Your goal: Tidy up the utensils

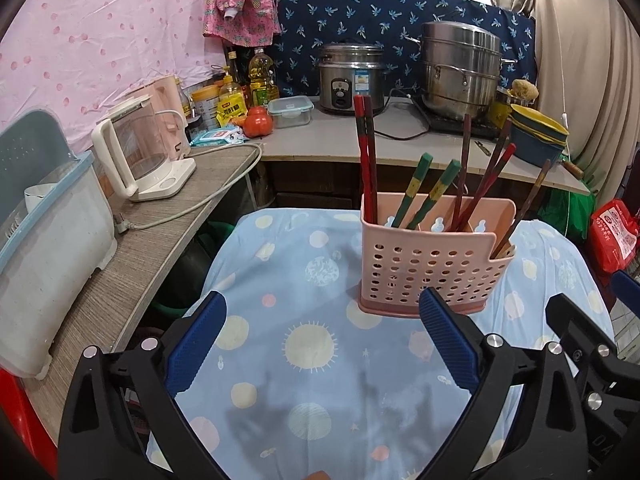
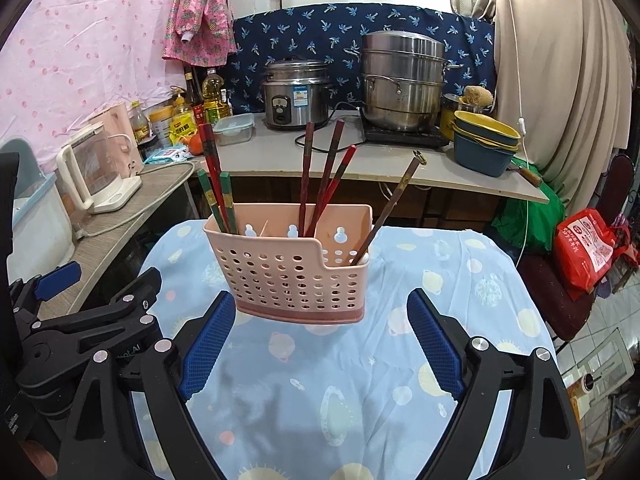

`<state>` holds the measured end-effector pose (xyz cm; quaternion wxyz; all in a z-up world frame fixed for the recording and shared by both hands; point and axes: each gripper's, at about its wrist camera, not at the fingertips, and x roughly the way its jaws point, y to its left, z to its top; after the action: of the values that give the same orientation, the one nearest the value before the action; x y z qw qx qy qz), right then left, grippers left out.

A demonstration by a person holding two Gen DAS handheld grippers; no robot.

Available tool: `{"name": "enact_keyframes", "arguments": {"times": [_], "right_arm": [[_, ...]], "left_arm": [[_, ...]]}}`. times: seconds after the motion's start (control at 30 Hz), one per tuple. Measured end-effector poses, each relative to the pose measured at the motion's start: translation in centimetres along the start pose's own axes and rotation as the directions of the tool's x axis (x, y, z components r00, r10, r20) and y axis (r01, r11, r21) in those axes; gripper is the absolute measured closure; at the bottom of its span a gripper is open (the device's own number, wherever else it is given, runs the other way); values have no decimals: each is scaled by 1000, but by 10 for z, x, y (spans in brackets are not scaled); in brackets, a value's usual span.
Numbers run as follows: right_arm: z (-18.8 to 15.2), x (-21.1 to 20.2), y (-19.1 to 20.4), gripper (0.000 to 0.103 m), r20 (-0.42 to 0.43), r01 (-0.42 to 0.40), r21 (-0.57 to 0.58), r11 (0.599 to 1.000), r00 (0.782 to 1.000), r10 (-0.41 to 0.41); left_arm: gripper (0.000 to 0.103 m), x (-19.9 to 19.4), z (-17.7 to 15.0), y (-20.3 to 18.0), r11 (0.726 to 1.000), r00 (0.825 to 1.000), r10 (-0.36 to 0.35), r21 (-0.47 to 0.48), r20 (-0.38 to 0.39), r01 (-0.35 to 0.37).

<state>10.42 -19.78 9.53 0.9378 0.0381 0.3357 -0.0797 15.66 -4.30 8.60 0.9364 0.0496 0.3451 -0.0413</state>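
Note:
A pink perforated utensil holder (image 1: 434, 262) (image 2: 296, 276) stands upright on a small table under a blue cloth printed with suns and planets (image 1: 308, 360) (image 2: 320, 400). Several chopsticks lean in its compartments: a red pair (image 1: 366, 152) (image 2: 212, 160), a green-and-yellow pair (image 1: 430, 190) (image 2: 218, 202), dark red ones (image 1: 486, 178) (image 2: 326, 172) and a brown one (image 1: 526, 210) (image 2: 394, 204) at the right end. My left gripper (image 1: 322, 302) hangs open in front of the holder, nothing between its blue pads. My right gripper (image 2: 320, 300) is open too, just short of the holder's base.
A wood-grain counter on the left carries a glass kettle (image 1: 136, 156) (image 2: 94, 172) and a dish rack (image 1: 48, 248). The back counter has a rice cooker (image 1: 352, 80) (image 2: 296, 94), a steel steamer (image 1: 460, 68) (image 2: 402, 80), bottles and stacked bowls (image 1: 538, 134) (image 2: 486, 140). A red bag (image 2: 588, 252) sits right.

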Motion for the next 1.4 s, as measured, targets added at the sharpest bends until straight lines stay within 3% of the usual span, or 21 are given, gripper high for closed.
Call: {"name": "enact_keyframes", "arguments": {"times": [0.27,0.4,1.4], "right_arm": [[-3,9,-2,16,-36,7,14,1000,999,-7],[-2,9,-1,7,-26,19,8,1000,999,-19],[-6,19,-1,7,-38,41,-8,999,998,-41]], "left_arm": [[10,8,-3,-2,1000,1000,5,-1,-21,-6],[10,10,-3,-1,1000,1000,12,-5,-25,-12],[8,20,-8,-4,999,998,38,17,-51,-37]]}}
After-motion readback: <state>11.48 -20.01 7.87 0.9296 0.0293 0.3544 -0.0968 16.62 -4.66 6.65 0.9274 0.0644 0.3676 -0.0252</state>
